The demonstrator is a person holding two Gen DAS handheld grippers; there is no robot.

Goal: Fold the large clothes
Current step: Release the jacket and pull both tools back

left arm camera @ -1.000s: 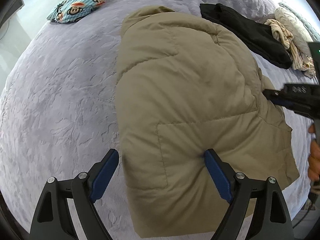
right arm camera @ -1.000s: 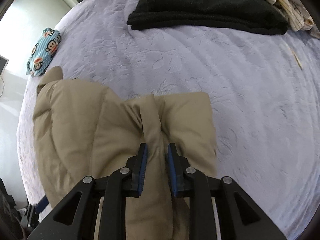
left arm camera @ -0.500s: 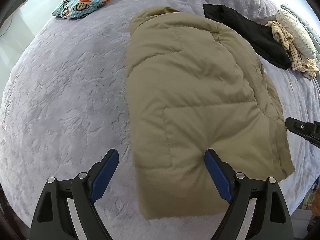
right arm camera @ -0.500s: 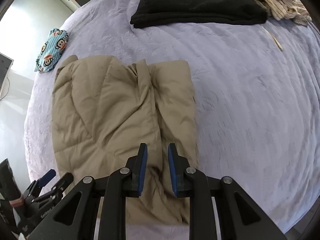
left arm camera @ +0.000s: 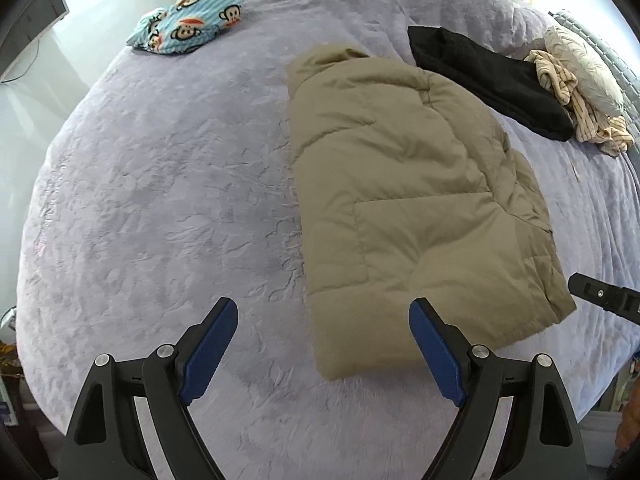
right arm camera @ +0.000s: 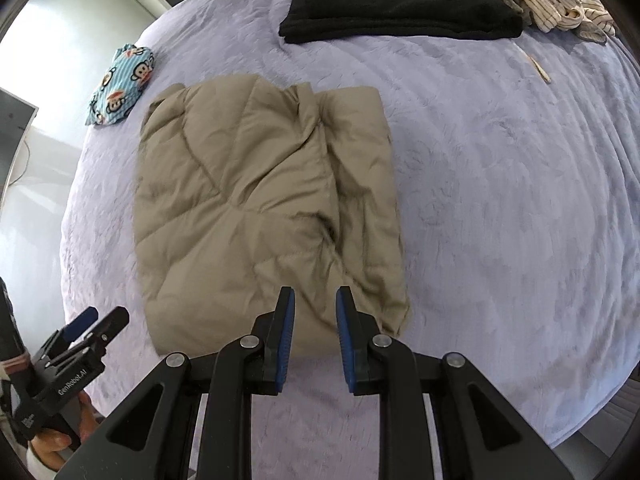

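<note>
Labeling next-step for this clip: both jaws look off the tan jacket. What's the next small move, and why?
Probably bring the left gripper down on the tan jacket near hem to fold it in half. The jacket lies folded lengthwise on the bed, both grippers hold nothing, and the right gripper is only narrowly open.

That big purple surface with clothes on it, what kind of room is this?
Most likely a bedroom: a bed under a lavender blanket, pillows at its far end, and clothes laid out, such as a folded tan puffer jacket.

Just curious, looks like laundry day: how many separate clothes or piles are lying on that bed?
4. A tan puffy jacket lies folded nearest the grippers; a black garment beyond it; a striped cream heap at the far right; a blue monkey-print piece far left. More may be hidden.
</note>
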